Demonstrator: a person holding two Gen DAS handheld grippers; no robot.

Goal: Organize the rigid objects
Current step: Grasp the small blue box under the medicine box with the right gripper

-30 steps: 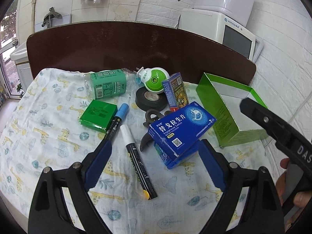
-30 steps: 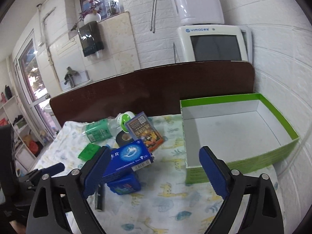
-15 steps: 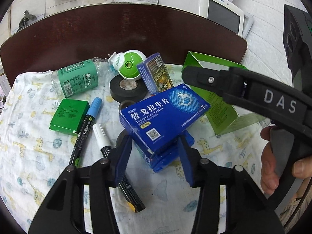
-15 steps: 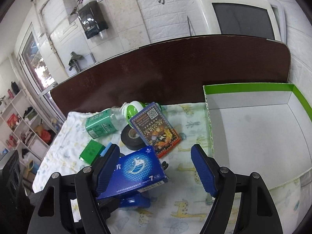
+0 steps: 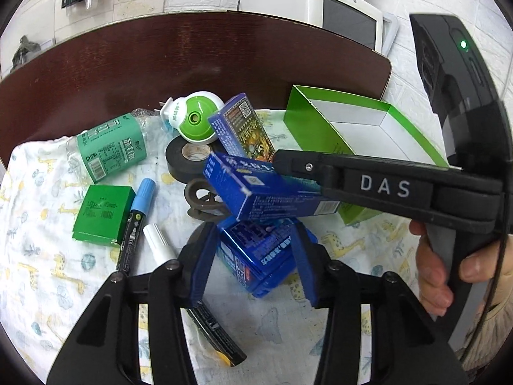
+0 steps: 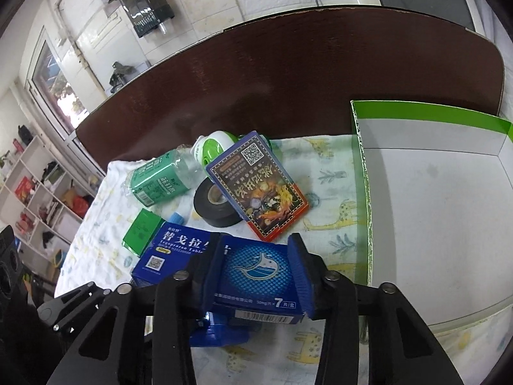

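Right wrist: closing jaws flank blue medicine box, apparently near green tray's edge.

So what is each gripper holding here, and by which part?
The right gripper is closing across the short sides of the upper blue medicine box, at its logo end. The left gripper clamps the lower blue box by its two side faces.
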